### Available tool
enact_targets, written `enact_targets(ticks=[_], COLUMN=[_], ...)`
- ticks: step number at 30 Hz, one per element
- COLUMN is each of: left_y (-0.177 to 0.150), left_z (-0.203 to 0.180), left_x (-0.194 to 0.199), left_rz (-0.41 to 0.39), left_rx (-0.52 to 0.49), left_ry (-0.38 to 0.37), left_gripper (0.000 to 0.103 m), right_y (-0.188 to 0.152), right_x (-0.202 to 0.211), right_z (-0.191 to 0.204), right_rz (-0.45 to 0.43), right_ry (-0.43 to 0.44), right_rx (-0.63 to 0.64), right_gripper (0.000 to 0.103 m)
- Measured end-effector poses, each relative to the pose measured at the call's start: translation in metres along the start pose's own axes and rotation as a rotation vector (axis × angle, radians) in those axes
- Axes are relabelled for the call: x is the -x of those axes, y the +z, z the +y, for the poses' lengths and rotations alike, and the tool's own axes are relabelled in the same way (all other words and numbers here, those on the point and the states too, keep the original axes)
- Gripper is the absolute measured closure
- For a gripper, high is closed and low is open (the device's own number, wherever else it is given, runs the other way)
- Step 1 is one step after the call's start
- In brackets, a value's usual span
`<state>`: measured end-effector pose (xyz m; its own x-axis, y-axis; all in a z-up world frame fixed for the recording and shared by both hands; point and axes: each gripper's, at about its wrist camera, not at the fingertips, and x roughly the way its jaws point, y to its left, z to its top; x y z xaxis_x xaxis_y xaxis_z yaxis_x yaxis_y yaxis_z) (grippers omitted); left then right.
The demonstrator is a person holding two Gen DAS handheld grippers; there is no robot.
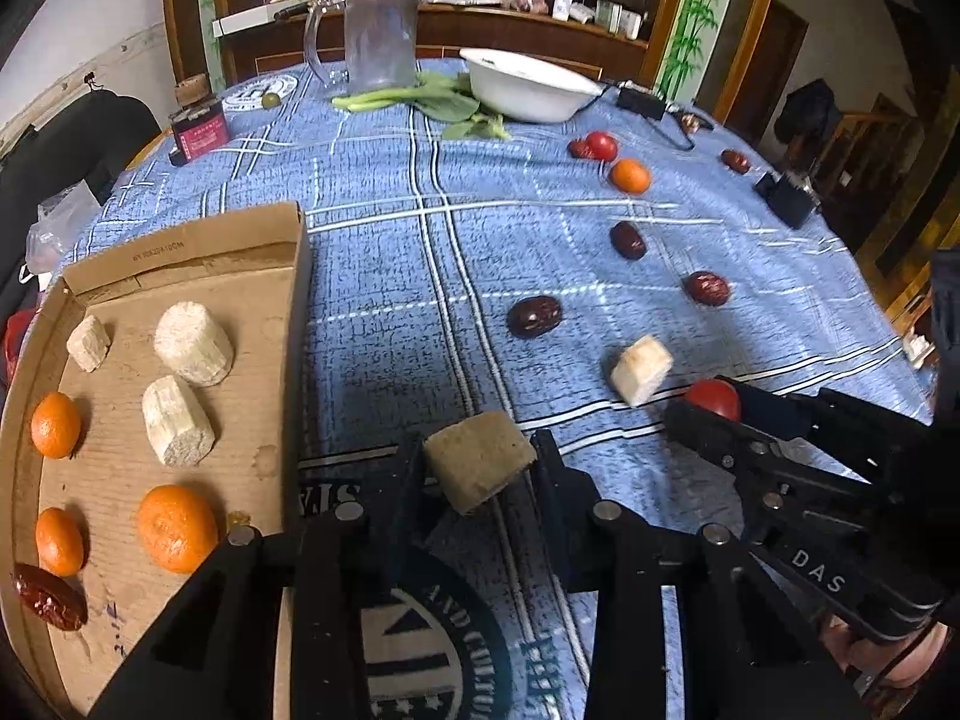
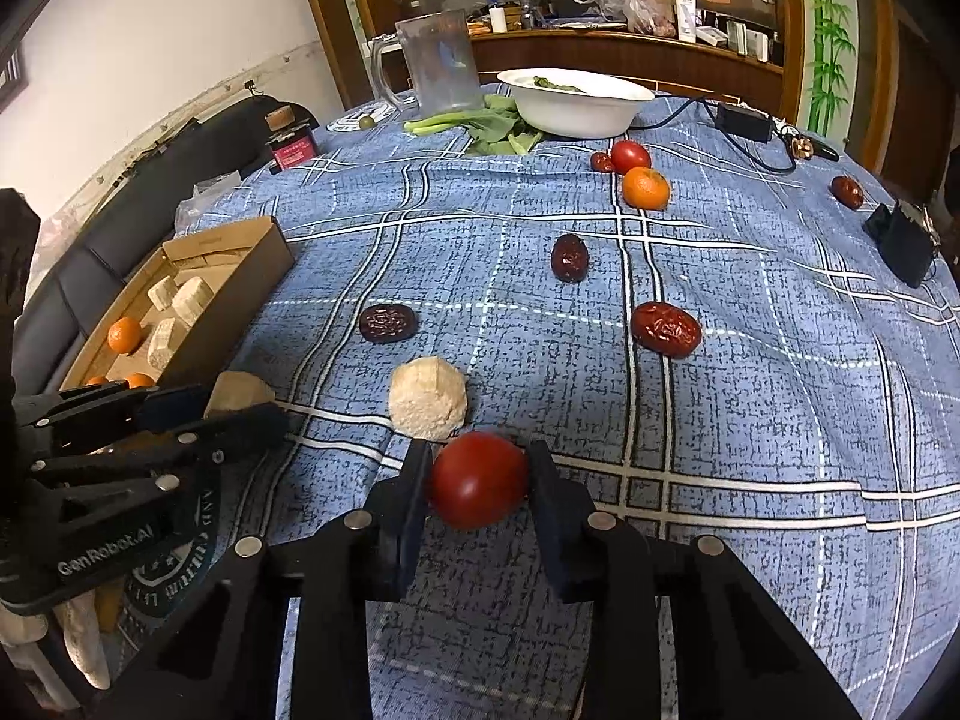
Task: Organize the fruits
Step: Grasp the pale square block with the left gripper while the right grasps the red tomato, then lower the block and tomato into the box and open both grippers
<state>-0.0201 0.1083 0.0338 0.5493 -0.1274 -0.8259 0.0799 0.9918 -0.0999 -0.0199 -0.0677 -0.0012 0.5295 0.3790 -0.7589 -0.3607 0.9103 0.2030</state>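
The left gripper (image 1: 477,468) pinches a pale beige, rough block with cut flat sides (image 1: 478,465); both black fingers press on its sides, just above the blue checked tablecloth (image 1: 372,276). The right gripper (image 2: 478,480) is closed on a round red tomato (image 2: 478,479), one pad on each side of it. In the left wrist view its black body carries the white letters "DAS", and in the right wrist view the left gripper's body reads "GenRobot.AI".

Left of the left gripper lies a shallow brown cardboard tray (image 1: 180,240). A small printed code stands upside down on its far wall – too small to read. Inside it are three more pale rough blocks, three small orange mandarins (image 1: 177,528) and one dark red wrinkled date (image 1: 49,597) at the near corner.

On the cloth between the grippers and the far edge: another pale block (image 2: 427,399) just beyond the tomato, several dark red dates (image 2: 666,328) well apart from each other, and farther away one orange mandarin (image 2: 645,188) beside a second red tomato (image 2: 630,156). A round dark emblem is printed on the cloth under the grippers – its letters show only in parts.

At the far side stand a white bowl (image 2: 576,108), green leaf vegetables (image 2: 474,120), a clear glass mug with a handle (image 2: 441,63) and a small dark red box with a printed label (image 1: 200,132); its writing is unreadable.
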Motion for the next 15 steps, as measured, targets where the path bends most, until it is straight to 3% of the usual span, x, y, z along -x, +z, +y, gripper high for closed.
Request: enact_targets(ticks=[5,10,15], left_y=[-0.008,-0.025,-0.051], left_z=[0.006,0.036,0.082], left_x=[0.029,0.066,0.099], left_rz=[-0.05,-0.101,-0.148], left_rx=[0.04,0.133,0.233], left_ry=[-0.047,-0.072,0.005], left_gripper=[0.069,0.069,0.069], right_y=[-0.002,-0.005,-0.005], right_x=[0.023,0.047,0.062], right_z=[0.007,0.032,0.075], right_rz=[-0.037,-0.076,-0.096], right_ry=[0.024,0.08,0.163], right_rx=[-0.004,0.029,0.085], right_gripper=[0.069,0.069,0.068])
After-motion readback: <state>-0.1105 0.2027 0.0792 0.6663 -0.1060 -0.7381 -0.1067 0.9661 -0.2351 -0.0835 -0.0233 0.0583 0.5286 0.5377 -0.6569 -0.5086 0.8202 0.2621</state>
